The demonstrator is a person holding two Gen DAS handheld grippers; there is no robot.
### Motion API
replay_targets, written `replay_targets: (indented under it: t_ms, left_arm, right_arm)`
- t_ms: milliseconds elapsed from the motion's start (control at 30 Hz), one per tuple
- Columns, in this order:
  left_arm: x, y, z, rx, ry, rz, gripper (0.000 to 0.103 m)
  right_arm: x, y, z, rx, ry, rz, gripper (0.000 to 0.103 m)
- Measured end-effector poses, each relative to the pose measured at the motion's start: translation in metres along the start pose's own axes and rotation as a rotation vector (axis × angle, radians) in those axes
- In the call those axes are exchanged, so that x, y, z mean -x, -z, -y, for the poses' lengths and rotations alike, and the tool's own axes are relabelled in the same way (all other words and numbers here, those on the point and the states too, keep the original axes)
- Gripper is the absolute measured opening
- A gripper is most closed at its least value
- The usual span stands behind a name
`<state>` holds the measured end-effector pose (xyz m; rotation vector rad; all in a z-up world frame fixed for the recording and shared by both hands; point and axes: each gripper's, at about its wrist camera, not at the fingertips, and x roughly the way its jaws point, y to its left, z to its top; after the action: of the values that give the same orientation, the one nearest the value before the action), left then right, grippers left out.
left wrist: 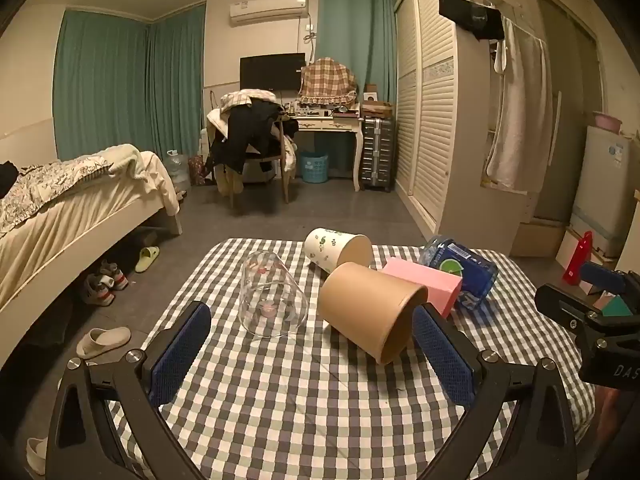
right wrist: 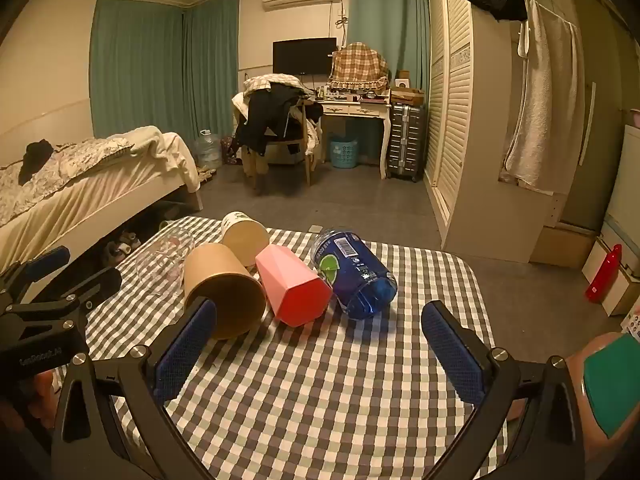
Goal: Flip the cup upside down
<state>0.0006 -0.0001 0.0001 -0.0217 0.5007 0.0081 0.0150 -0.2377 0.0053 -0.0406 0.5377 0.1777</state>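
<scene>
Both the left gripper [left wrist: 312, 356] and the right gripper [right wrist: 320, 352] are held wide open and nothing is gripped. Which cup is meant cannot be told: a brown paper cup [left wrist: 370, 310] lies on its side mid-table, touching a pink cup [left wrist: 426, 284], with a white printed cup [left wrist: 338, 248] behind and a clear glass [left wrist: 272, 296] to the left. A roll off the checked tablecloth [left wrist: 320, 420] could be caused by a nudge, or the thin paper wall could be crushed by a hard squeeze.

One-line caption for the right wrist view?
Open right tool faces toppled brown paper cup, pink cup and blue bottle on the checkered table.
</scene>
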Motion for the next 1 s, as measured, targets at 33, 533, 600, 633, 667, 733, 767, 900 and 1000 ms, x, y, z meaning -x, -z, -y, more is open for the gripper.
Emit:
replay_targets:
  t_ms: [33, 533, 600, 633, 667, 733, 767, 900, 1000]
  left_arm:
    - [0.0002, 0.0001, 0.0002, -0.004, -0.001, 0.005, 0.103]
    - [0.0007, -0.0013, 0.0022, -0.018, -0.003, 0.015, 0.103]
    - [0.001, -0.0008, 0.0015, -0.016, -0.004, 0.015, 0.103]
    - [0.0012, -0.0006, 0.0015, -0.016, -0.004, 0.016, 0.103]
    - [0.0012, -0.0005, 0.0015, -0.016, -0.004, 0.016, 0.103]
    - [0.0015, -0.0006, 0.0015, -0.016, -0.004, 0.016, 0.103]
    - [0.0016, -0.0007, 0.0015, -0.016, -0.004, 0.017, 0.103]
    - [0.0011, -0.0005, 0.0012, -0.015, -0.004, 0.016, 0.103]
    - [0.0012, -0.0004, 0.0015, -0.014, -0.005, 0.016, 0.103]
  right_arm:
    - [-0.0002, 0.0001, 0.0001, 0.001, 0.001, -0.001, 0.103]
    - [-0.0023, 0.0011, -0.0011, 0.005, 0.003, -0.015, 0.103]
    - [-0.0025, 0.0013, -0.0006, 0.005, 0.002, -0.015, 0.103]
    - [-0.0024, 0.0014, -0.0007, 0.004, 0.002, -0.014, 0.103]
    - [-0.0029, 0.0014, -0.0005, 0.005, 0.001, -0.015, 0.103]
    - [-0.003, 0.0015, -0.0005, 0.005, 0.001, -0.016, 0.103]
    - [-0.0031, 0.0015, -0.0005, 0.005, 0.001, -0.016, 0.103]
    - [-0.0032, 0.0016, -0.0006, 0.004, 0.001, -0.017, 0.103]
    - [-0.0031, 0.0014, -0.0009, 0.005, 0.001, -0.017, 0.103]
